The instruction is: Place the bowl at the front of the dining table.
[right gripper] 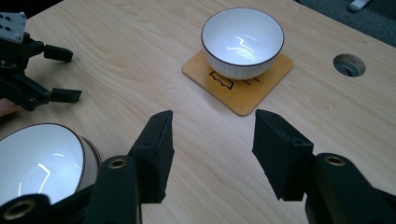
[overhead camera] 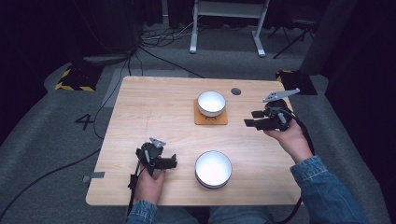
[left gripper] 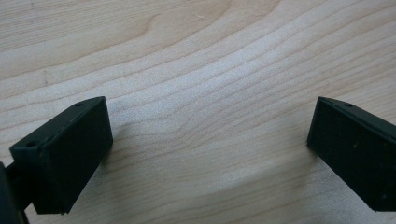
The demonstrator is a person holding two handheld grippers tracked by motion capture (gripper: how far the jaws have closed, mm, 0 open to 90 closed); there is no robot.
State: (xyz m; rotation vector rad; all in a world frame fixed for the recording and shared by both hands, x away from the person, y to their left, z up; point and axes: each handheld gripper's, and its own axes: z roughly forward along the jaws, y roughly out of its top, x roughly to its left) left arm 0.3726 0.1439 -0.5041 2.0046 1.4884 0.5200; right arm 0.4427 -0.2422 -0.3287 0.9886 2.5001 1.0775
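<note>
At the left of the high view, the left gripper [overhead camera: 172, 161] rests low on the wooden table [overhead camera: 154, 107], held in a hand near the table's near edge, its jaws pointing right toward the near bowl [overhead camera: 213, 169]. In the left gripper view its jaws stand wide apart over bare wood grain with nothing between them. A stretch of open tabletop lies between this gripper and the left edge, and more runs away toward the far edge.

The near bowl, white inside with a dark rim, sits close to the near edge of the table, just right of the left gripper and apart from it. In the right gripper view the same bowl [right gripper: 44, 161] shows at lower left, with the left gripper [right gripper: 63, 74] beyond it.

Farther back, a smaller white bowl [overhead camera: 211, 103] stands upright on a square wooden coaster [overhead camera: 211, 120], the coaster showing on the near side of the bowl. A round cable hole [overhead camera: 236, 91] lies in the tabletop just right of it, near the far edge.

At the right, the right gripper [overhead camera: 253, 119] hangs above the table near its right edge, pointing left toward the coaster. Its jaws are partly open and hold nothing; in the right gripper view [right gripper: 212, 140] bare wood fills the gap, with bowl [right gripper: 242, 42] and coaster [right gripper: 243, 93] well ahead.
</note>
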